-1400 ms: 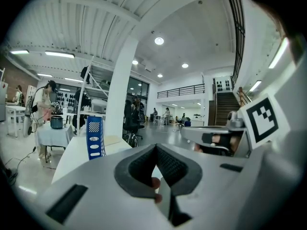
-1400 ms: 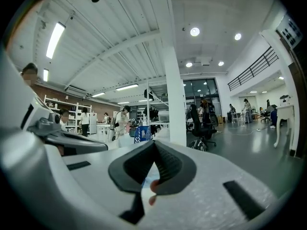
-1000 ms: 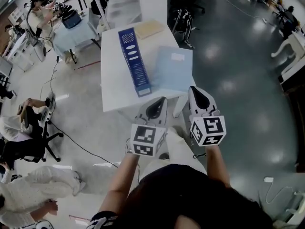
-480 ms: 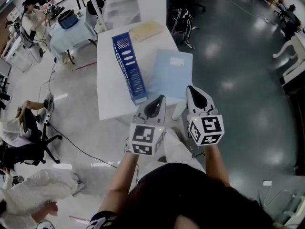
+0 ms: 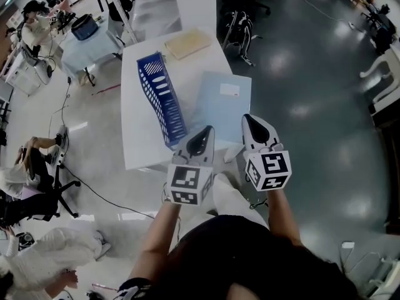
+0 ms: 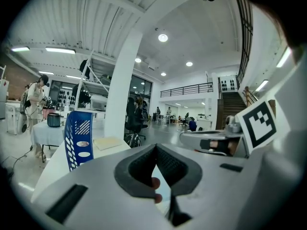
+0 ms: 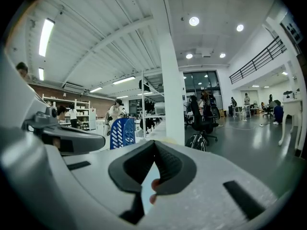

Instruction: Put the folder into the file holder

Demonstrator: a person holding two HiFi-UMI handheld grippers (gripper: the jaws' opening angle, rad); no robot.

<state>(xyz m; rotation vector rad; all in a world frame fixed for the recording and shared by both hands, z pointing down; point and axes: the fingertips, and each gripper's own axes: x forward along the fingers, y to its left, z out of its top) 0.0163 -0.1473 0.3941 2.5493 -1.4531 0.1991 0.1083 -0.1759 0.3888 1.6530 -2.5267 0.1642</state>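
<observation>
Though both closed on nothing, keep left tongs (image 5: 207, 130) and right tongs (image 5: 249, 118) gentle at the folder (image 5: 220, 105), lying flat on the bench (image 5: 136, 137) beside file holder (image 5: 160, 96); pushed carelessly, could slide off the near edge.

Bright overhead ceiling lights (image 7: 194, 21), glare on glossy floor (image 5: 284, 61), heavy fisheye warp w/ dark corners

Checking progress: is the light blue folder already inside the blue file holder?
No, the light blue folder lies flat on the white table beside the blue perforated file holder.
</observation>
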